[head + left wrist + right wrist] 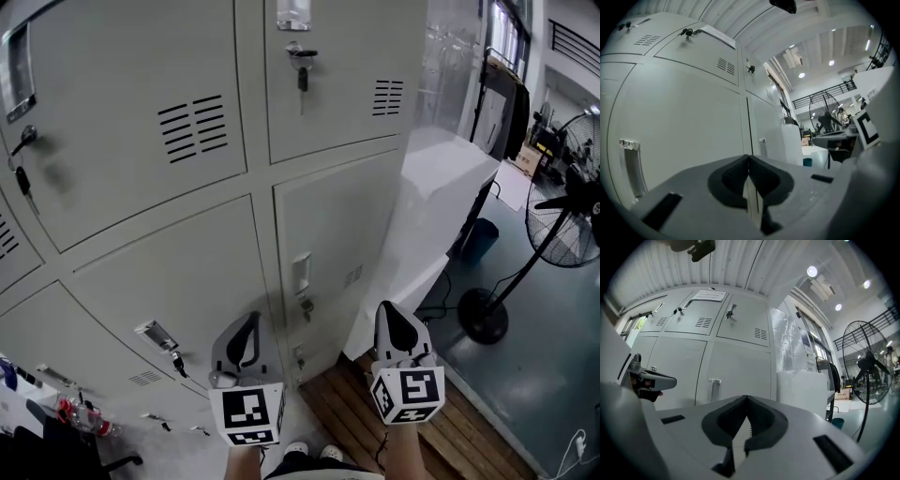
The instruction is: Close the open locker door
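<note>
Pale grey metal lockers (141, 281) fill the wall ahead. Every door in view, also the lower right locker door (333, 225), looks flush, so the closing seems done. The left gripper (246, 328) and right gripper (392, 319) hang near it, jaws closed on nothing.

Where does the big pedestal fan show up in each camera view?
Head view: pedestal fan at the right edge, standing on the floor.
Left gripper view: the fan small and distant, right of centre.
Right gripper view: the fan large, at the far right.
Shared landmark: the lockers, left of the fan in every view.
</note>
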`<state>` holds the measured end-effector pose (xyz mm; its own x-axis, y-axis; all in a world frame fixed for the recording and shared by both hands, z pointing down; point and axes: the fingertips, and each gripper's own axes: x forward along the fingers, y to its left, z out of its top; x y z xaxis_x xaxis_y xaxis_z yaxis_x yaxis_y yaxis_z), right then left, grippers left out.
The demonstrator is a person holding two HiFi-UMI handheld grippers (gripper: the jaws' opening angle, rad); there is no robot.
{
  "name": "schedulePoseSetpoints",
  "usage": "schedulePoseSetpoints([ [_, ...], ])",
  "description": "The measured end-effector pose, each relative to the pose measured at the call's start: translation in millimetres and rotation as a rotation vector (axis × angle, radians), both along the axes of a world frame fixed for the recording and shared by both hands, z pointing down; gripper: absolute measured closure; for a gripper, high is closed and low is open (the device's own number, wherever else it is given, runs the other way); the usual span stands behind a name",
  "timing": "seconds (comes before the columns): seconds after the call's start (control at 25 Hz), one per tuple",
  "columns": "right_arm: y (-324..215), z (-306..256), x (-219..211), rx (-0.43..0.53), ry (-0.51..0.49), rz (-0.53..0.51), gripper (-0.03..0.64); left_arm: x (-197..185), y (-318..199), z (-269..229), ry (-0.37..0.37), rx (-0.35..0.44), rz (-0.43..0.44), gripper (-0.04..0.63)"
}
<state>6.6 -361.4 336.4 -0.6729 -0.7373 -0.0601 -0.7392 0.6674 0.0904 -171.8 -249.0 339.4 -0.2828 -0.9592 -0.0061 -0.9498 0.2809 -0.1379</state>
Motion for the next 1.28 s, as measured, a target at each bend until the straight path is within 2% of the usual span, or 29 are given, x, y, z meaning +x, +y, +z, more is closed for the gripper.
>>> schedulePoseSetpoints([
  [0.28, 3, 0, -2, -0.004, 0.003, 0.006, 0.598, -1, 5, -4, 0.016, 0.008, -0.01, 0.592],
  [1.28, 11, -1, -3, -0.01, 0.0, 0.008, 0.598, -5, 14, -3, 0.004, 0.013, -0.008, 0.592],
])
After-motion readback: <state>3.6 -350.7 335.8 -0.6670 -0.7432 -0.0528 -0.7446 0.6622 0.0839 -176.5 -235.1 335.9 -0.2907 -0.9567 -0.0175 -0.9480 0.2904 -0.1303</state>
